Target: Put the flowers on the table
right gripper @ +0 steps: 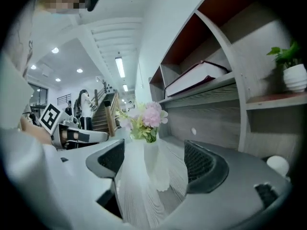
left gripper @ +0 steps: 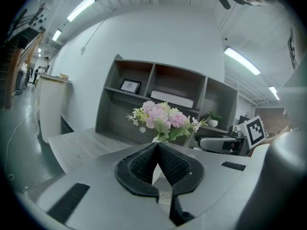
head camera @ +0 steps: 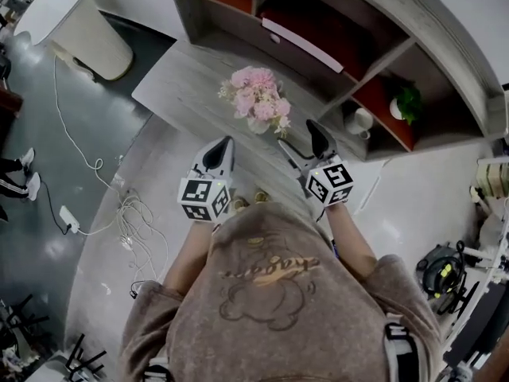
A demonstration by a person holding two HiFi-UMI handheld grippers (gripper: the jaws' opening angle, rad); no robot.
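**A:** Tongs on the left (left gripper: 157,146) are pressed together with nothing between them. The right tongs (right gripper: 156,159) are spread wide and grip nothing.

**B:** Where are the flowers?

**A:** The flowers (head camera: 258,98) stand upright in their vase (head camera: 259,124) on the surface (head camera: 179,86), in front of the shelf unit (head camera: 318,22). The vase is just ahead of the right tongs and, as far as I can judge, touches neither pad.

**B:** Which step is that?

**A:** I'd say the tail end. The vase looks placed and let go, so only the retreat is left. That calls for drawing the right tongs straight back with no sideways swing, so a pad doesn't clip the vase.

**B:** Would it tip easily?

**A:** Probably. It's slim, white and smooth, narrow at the neck and wider toward the foot, with a broad head of blooms on top. Those are rounded pink clusters with pale sprigs and green leaves, but I can't tell if they're real or artificial.

**B:** And the surface and pads?

**A:** The surface is matte, pale grey wood grain. The pads are black and finely ribbed.
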